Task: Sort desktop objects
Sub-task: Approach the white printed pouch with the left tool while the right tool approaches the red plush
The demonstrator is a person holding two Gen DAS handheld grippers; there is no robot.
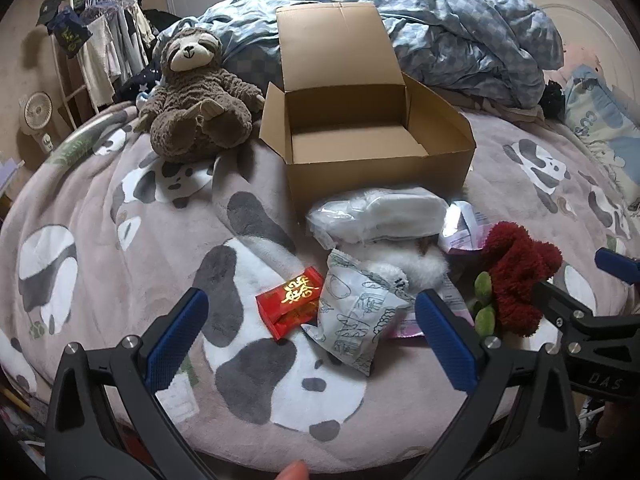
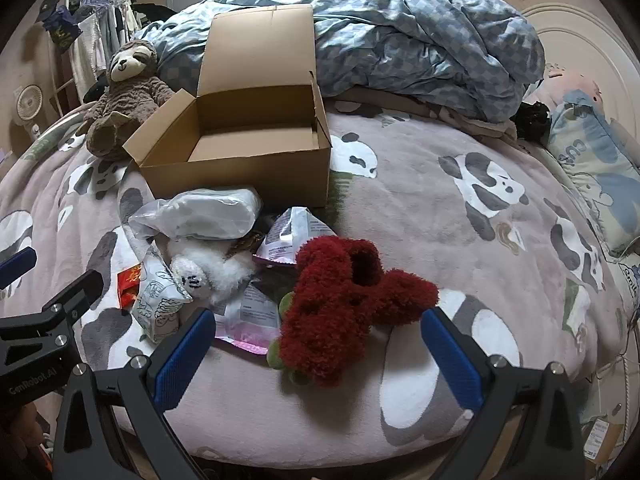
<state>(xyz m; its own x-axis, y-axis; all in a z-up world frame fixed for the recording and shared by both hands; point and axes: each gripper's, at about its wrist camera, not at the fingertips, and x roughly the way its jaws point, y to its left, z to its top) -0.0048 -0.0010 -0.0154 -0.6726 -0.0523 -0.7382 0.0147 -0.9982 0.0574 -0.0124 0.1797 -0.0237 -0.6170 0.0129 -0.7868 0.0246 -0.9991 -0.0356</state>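
An open cardboard box (image 1: 376,148) (image 2: 240,168) stands empty on the panda blanket. In front of it lies a heap: a clear bag of white stuff (image 1: 380,216) (image 2: 200,216), a white fluffy toy (image 1: 408,268) (image 2: 212,268), a printed pouch (image 1: 356,320) (image 2: 158,304), a red packet with gold print (image 1: 290,302) (image 2: 129,280), a purple-white pouch (image 2: 288,240) and a red fuzzy toy (image 1: 516,276) (image 2: 344,304). My left gripper (image 1: 312,336) hangs open just before the red packet and printed pouch. My right gripper (image 2: 316,352) stands open around the near end of the red toy, not touching it.
A brown sloth plush (image 1: 196,92) (image 2: 124,96) sits left of the box. A rumpled blue quilt (image 1: 440,28) (image 2: 400,44) is piled behind it, pillows (image 2: 592,160) lie at the right, a clothes rack (image 1: 100,40) and small fan (image 1: 36,112) at the left.
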